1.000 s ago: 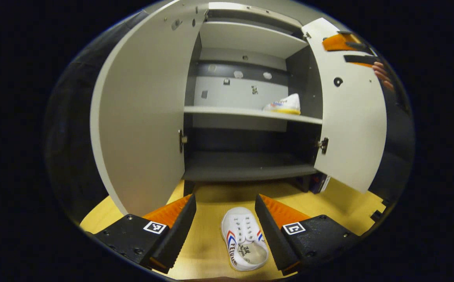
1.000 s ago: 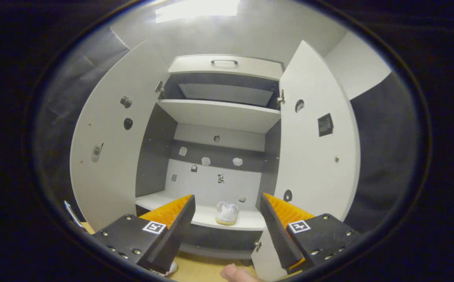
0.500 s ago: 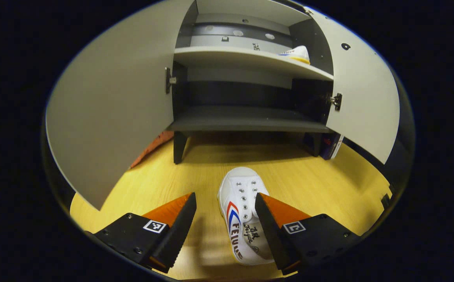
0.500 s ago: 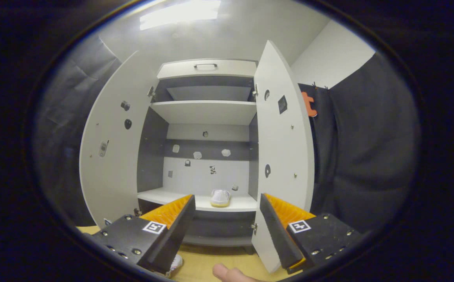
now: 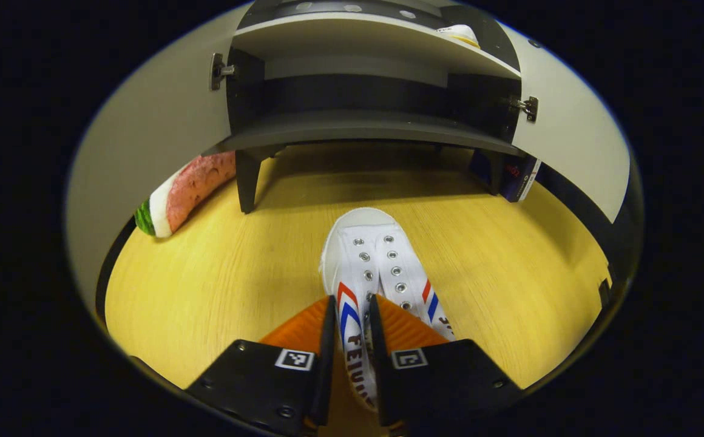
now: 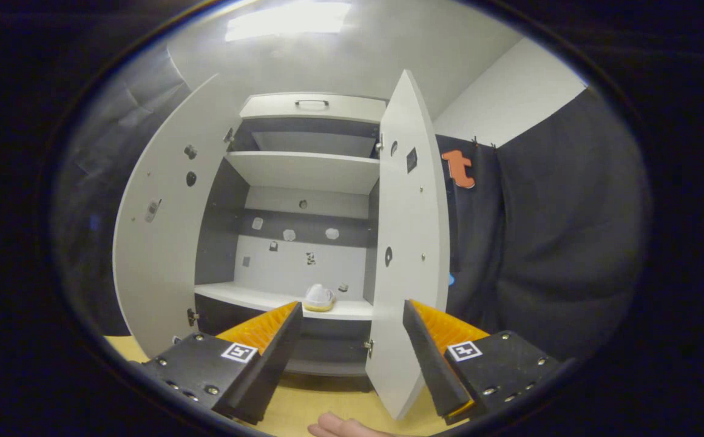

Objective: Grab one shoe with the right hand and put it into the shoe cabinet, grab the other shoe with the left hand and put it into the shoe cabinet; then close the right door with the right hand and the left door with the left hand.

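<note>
Left gripper point(image 5: 351, 340) is clamped on the side wall of the white canvas shoe with red-blue stripes point(image 5: 376, 285), which lies mid-floor on yellow wood before the open grey shoe cabinet point(image 5: 364, 130), evidently for lifting. Right gripper point(image 6: 352, 346) hangs with fingers apart, facing the white right door point(image 6: 409, 255); the other white shoe point(image 6: 318, 297) sits at the shelf's right end.

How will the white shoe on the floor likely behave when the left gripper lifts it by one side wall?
The white shoe looks like soft canvas, so its side wall will probably flex between the left gripper fingers. Held at one side near the opening, it may tilt toe-down. It seems light, so slipping looks unlikely.
</note>
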Available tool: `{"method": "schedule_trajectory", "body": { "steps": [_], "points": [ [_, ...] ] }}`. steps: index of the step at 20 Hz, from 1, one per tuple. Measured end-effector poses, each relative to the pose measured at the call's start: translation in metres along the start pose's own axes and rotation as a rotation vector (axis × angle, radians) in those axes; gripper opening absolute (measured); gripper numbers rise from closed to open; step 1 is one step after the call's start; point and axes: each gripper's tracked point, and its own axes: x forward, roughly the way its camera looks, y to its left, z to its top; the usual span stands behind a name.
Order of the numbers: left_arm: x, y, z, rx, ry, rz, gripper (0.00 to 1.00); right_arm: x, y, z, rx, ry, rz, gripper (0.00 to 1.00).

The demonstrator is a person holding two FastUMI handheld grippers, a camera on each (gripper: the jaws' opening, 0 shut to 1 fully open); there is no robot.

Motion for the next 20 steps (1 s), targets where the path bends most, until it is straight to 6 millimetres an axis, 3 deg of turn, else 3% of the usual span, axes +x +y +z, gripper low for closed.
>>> {"method": "schedule_trajectory", "body": {
  "steps": [1,3,6,10,14,20],
  "points": [
    [-0.001,0.001,-0.002,-0.005,0.007,0.01,0.13,0.001,-0.003,-0.004,0.005,0.012,-0.005,0.98],
    [-0.005,0.003,0.004,-0.003,0.016,0.039,0.04,0.002,-0.018,-0.014,0.013,0.037,-0.033,0.98],
    [-0.016,0.003,0.022,0.012,-0.028,0.076,0.04,-0.002,-0.039,-0.017,0.04,0.044,-0.071,0.98],
    [-0.061,0.006,0.064,-0.015,-0.158,0.049,0.03,-0.01,-0.068,-0.017,0.074,0.031,-0.117,0.98],
    [-0.112,0.006,0.121,0.014,-0.283,0.056,0.03,-0.013,-0.084,-0.029,0.136,0.063,-0.158,1.0],
    [-0.153,-0.003,0.222,-0.037,-0.431,0.021,0.03,-0.018,-0.102,-0.031,0.162,0.064,-0.175,1.0]
  ]
}}
